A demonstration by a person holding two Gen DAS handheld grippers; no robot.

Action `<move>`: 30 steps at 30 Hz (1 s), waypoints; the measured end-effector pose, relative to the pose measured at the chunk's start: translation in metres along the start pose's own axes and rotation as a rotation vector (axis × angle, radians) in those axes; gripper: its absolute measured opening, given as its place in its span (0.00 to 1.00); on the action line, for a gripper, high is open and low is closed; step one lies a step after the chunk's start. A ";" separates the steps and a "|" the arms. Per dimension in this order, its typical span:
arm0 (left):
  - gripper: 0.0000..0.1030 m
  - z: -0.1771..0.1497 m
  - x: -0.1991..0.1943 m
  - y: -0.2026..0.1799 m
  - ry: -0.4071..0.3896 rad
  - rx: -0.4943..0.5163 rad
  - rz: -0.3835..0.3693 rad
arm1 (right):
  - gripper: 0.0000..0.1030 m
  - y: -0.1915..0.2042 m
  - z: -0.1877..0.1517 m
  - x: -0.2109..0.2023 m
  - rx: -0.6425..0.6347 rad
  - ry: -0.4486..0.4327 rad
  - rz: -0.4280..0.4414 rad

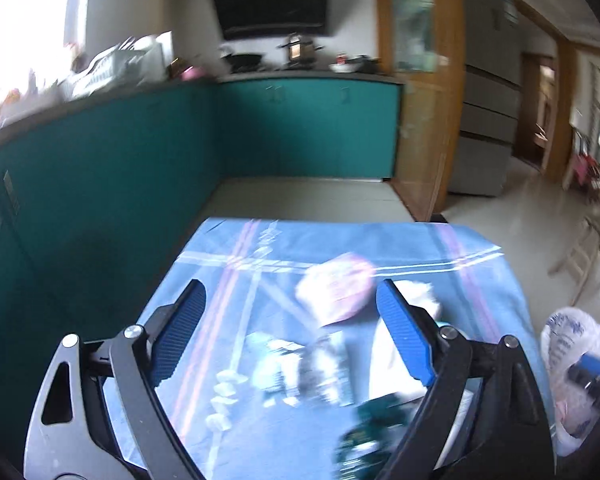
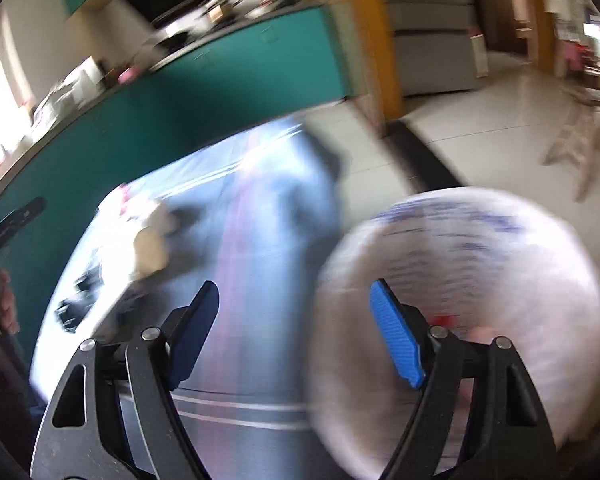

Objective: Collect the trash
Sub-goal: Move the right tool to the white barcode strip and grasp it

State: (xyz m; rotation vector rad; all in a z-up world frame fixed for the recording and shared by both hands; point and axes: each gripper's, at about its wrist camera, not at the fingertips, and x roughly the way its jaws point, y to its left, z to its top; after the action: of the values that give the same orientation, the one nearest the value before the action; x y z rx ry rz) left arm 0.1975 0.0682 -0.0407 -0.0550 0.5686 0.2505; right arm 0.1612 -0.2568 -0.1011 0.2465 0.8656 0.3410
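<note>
In the left wrist view my left gripper (image 1: pixel 290 286) stands open over a table under a blue striped cloth (image 1: pixel 480 280). Trash lies between and beyond its fingers: a pink and white wrapper (image 1: pixel 336 288), crumpled white paper (image 1: pixel 420 292), a silvery wrapper (image 1: pixel 296 364), a skewer with white chunks (image 1: pixel 224 396) and a dark green packet (image 1: pixel 372 428). My right gripper (image 2: pixel 295 286) is open too, with nothing between its pads. A white plastic bag (image 2: pixel 480 280) with blue print bulges behind its right finger, blurred. The same bag (image 1: pixel 572 368) shows at the table's right edge.
Teal kitchen cabinets (image 1: pixel 140 168) run along the left and far side, with cookware on the counter. A wooden door frame (image 1: pixel 432 120) and tiled floor (image 1: pixel 520 208) lie to the right. A hand (image 2: pixel 4 308) shows at the right wrist view's left edge. Both views are motion-blurred.
</note>
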 end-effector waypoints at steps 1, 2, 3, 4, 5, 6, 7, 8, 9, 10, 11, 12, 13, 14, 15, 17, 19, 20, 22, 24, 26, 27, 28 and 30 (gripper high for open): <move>0.85 -0.001 -0.001 0.011 0.008 -0.020 0.010 | 0.74 0.016 0.002 0.009 -0.012 0.029 0.043; 0.85 -0.002 -0.001 0.023 0.015 -0.039 0.015 | 0.74 0.039 0.004 0.021 -0.030 0.062 0.093; 0.85 -0.002 -0.003 0.032 0.019 -0.061 0.021 | 0.74 0.056 0.006 0.030 -0.044 0.086 0.124; 0.86 -0.003 -0.003 0.036 0.022 -0.072 0.027 | 0.73 0.070 0.008 0.036 -0.055 0.100 0.140; 0.87 -0.005 -0.003 0.041 0.027 -0.078 0.036 | 0.72 0.088 0.011 0.045 -0.078 0.124 0.148; 0.87 -0.008 -0.004 0.041 0.033 -0.075 0.039 | 0.71 0.104 0.013 0.054 -0.103 0.149 0.123; 0.87 -0.012 -0.004 0.044 0.044 -0.067 0.040 | 0.68 0.112 0.015 0.059 -0.114 0.163 0.095; 0.87 -0.015 -0.003 0.045 0.055 -0.056 0.037 | 0.67 0.122 0.016 0.068 -0.111 0.180 0.071; 0.87 -0.017 -0.002 0.043 0.064 -0.040 0.032 | 0.67 0.127 0.016 0.076 -0.099 0.199 0.061; 0.87 -0.018 -0.003 0.040 0.065 -0.022 0.031 | 0.67 0.130 0.015 0.081 -0.091 0.212 0.053; 0.87 -0.016 -0.003 0.039 0.064 -0.009 0.034 | 0.67 0.134 0.013 0.089 -0.089 0.227 0.037; 0.87 -0.020 -0.005 0.033 0.057 0.014 0.042 | 0.67 0.136 0.010 0.094 -0.095 0.236 0.024; 0.88 -0.022 -0.007 0.032 0.051 0.032 0.050 | 0.67 0.138 0.006 0.101 -0.102 0.244 0.015; 0.88 -0.023 -0.008 0.028 0.045 0.054 0.058 | 0.67 0.137 0.005 0.105 -0.101 0.243 0.023; 0.88 -0.025 -0.009 0.025 0.041 0.081 0.067 | 0.67 0.138 0.003 0.108 -0.099 0.234 0.032; 0.88 -0.027 -0.009 0.018 0.043 0.120 0.071 | 0.59 0.140 0.000 0.108 -0.126 0.210 0.014; 0.88 -0.029 -0.009 0.016 0.047 0.139 0.072 | 0.46 0.142 -0.002 0.108 -0.133 0.215 0.035; 0.88 -0.030 -0.009 0.016 0.047 0.147 0.076 | 0.42 0.141 -0.003 0.106 -0.127 0.220 0.050; 0.88 -0.031 -0.010 0.014 0.040 0.164 0.093 | 0.41 0.137 -0.002 0.098 -0.122 0.204 0.058; 0.88 -0.032 -0.009 0.013 0.043 0.173 0.102 | 0.41 0.136 0.001 0.087 -0.128 0.187 0.069; 0.88 -0.033 -0.008 0.014 0.051 0.170 0.100 | 0.40 0.133 0.005 0.073 -0.140 0.161 0.081; 0.88 -0.034 -0.007 0.015 0.059 0.165 0.093 | 0.40 0.131 0.007 0.065 -0.148 0.143 0.081; 0.88 -0.033 -0.006 0.016 0.067 0.156 0.083 | 0.40 0.129 0.009 0.058 -0.160 0.125 0.078; 0.88 -0.033 -0.006 0.018 0.084 0.132 0.050 | 0.40 0.121 0.015 0.044 -0.194 0.081 0.046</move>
State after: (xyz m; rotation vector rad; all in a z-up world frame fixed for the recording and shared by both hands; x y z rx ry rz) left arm 0.1711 0.0804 -0.0649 0.0769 0.6691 0.2594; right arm 0.1759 -0.1298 -0.0803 0.0727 0.9005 0.4774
